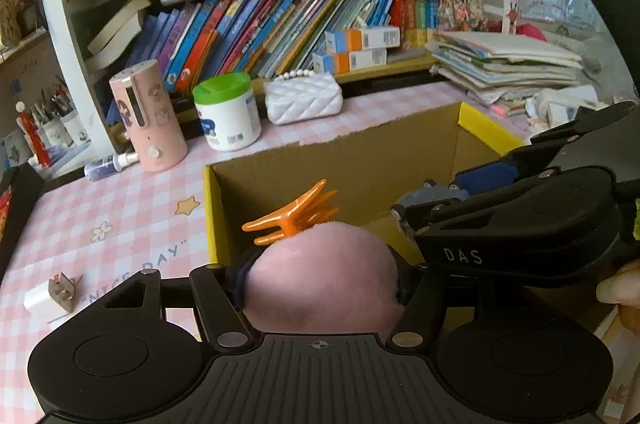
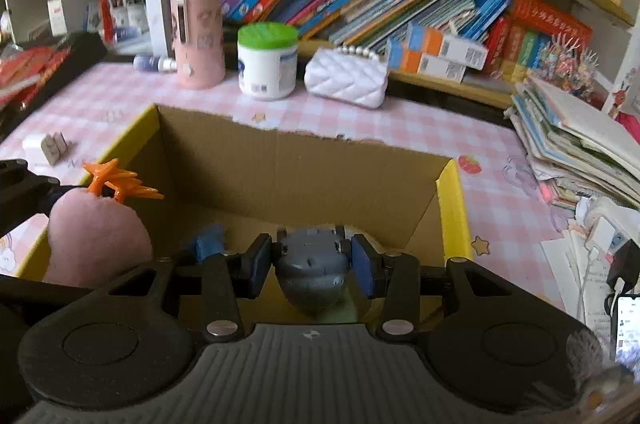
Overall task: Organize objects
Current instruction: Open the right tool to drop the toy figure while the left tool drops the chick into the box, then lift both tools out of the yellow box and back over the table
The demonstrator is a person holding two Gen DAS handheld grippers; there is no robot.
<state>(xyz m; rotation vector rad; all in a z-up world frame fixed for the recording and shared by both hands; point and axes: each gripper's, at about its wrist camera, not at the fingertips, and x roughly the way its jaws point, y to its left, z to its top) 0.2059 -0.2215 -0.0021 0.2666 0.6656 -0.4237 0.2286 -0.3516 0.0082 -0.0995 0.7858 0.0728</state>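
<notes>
A fluffy pink pom-pom (image 1: 320, 288) with an orange claw clip (image 1: 294, 218) on its far side sits between my left gripper's (image 1: 320, 280) fingers, which are shut on it. It hangs over the near left corner of an open cardboard box (image 1: 208, 208) with yellow edges. My right gripper (image 2: 311, 260) is shut on a grey toy car (image 2: 310, 264), its blue pads pressed on both sides, above the inside of the box (image 2: 450, 208). The pom-pom (image 2: 96, 240) shows at the left of the right wrist view. The right gripper (image 1: 420, 200) with the car reaches in from the right of the left wrist view.
Behind the box on the pink checked tablecloth stand a pink cylinder (image 1: 148, 120), a green-lidded white jar (image 1: 226, 112) and a white quilted purse (image 1: 304, 98). A white plug (image 1: 48, 296) lies at the left, a pile of books (image 2: 580, 152) at the right. Bookshelves fill the back.
</notes>
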